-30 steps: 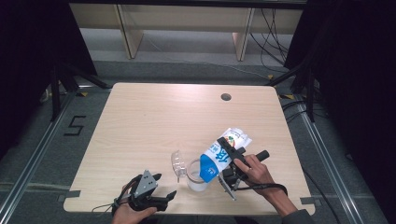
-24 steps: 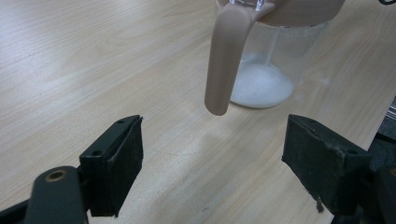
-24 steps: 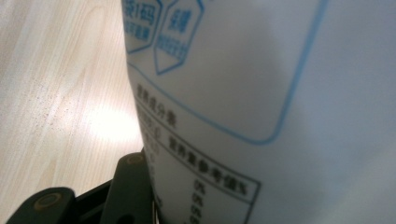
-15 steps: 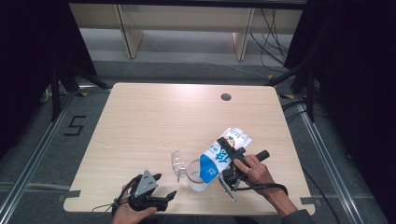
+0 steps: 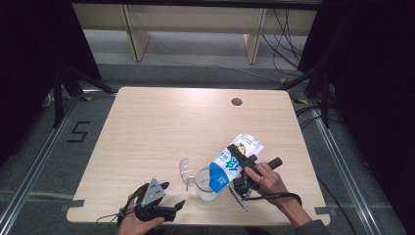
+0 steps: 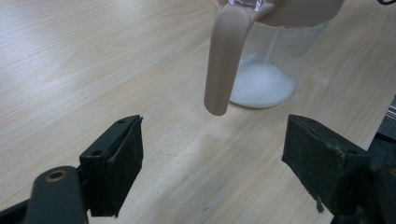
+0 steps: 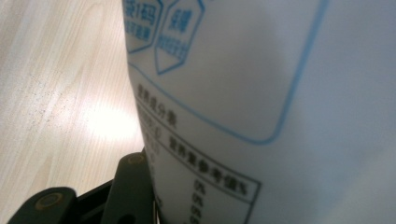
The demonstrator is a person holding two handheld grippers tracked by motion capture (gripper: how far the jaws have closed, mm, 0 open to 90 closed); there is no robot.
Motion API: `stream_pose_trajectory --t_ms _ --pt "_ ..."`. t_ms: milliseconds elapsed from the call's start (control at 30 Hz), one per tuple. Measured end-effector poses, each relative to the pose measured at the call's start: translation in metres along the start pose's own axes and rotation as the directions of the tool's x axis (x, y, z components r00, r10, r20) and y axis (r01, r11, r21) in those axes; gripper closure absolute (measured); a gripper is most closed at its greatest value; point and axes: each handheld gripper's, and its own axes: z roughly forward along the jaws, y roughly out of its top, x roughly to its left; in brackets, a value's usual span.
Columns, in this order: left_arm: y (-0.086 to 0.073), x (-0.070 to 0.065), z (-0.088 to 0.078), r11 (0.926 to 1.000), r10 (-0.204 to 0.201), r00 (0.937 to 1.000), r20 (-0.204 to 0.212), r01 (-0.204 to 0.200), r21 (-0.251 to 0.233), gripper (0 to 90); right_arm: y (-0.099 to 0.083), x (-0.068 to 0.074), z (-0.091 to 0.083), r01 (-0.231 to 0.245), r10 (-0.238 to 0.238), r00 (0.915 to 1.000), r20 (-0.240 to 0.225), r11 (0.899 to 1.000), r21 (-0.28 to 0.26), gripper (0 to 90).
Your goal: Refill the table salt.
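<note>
A soft white-and-blue bag [image 5: 234,159], printed with blue hexagon badges and small Chinese text in a table, hung tilted with its blue end over a clear jug [image 5: 204,184] at 6 o'clock on your pale wood-grain table [image 5: 161,127]. White powder lay heaped in the jug's base. Your right gripper [image 5: 241,155] was clamped around the bag; your left gripper [image 5: 172,197], at 7 o'clock, stood spread and empty.
</note>
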Motion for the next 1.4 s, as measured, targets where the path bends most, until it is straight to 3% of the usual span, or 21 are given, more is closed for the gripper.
stream_pose_trajectory --t_ms 467,500,700,733,767,933,1200,1267,1400 --pt "0.0000 -0.0001 0.0000 1.0000 -0.002 1.0000 -0.002 0.002 0.000 19.7 -0.0004 -0.0006 -0.0001 0.009 -0.009 1.0000 0.000 1.000 0.006 56.4" --pt "0.0000 -0.0001 0.0001 1.0000 -0.001 1.0000 0.000 0.001 -0.001 19.8 -0.0009 0.0019 0.0001 -0.023 0.023 0.9997 -0.008 1.000 0.009 56.4" --pt "0.0000 0.0000 0.0000 1.0000 0.000 1.0000 0.001 0.000 -0.002 19.8 -0.0010 0.0016 -0.0003 -0.018 0.019 0.9998 -0.007 1.000 0.018 56.8" --pt "0.0000 0.0001 0.0000 1.0000 0.001 1.0000 0.000 -0.001 -0.001 19.8 -0.0008 -0.0003 -0.0001 0.002 -0.002 1.0000 0.000 1.000 0.009 56.9" --pt "0.0000 0.0001 0.0001 1.0000 -0.001 1.0000 0.000 0.001 -0.001 19.8 -0.0012 0.0017 -0.0001 -0.025 0.025 0.9996 -0.008 1.000 0.014 57.1" --pt "0.0000 0.0001 0.0000 1.0000 0.000 1.0000 0.000 0.000 -0.001 19.8 -0.0014 0.0016 -0.0001 -0.027 0.028 0.9996 -0.009 1.000 0.013 57.3" --pt "0.0000 0.0001 0.0001 1.0000 -0.001 1.0000 0.001 0.001 -0.002 19.8 -0.0005 -0.0012 -0.0002 0.008 -0.008 1.0000 -0.001 1.000 0.005 57.8" --pt "-0.0002 0.0004 0.0004 1.0000 -0.003 1.0000 0.005 0.003 -0.006 19.8 -0.0010 0.0012 -0.0001 -0.022 0.022 0.9997 -0.009 1.000 0.012 57.8" --pt "-0.0002 0.0004 0.0003 1.0000 -0.003 1.0000 0.005 0.003 -0.006 19.7 -0.0012 0.0013 -0.0003 -0.022 0.022 0.9997 -0.008 1.000 0.017 57.9"
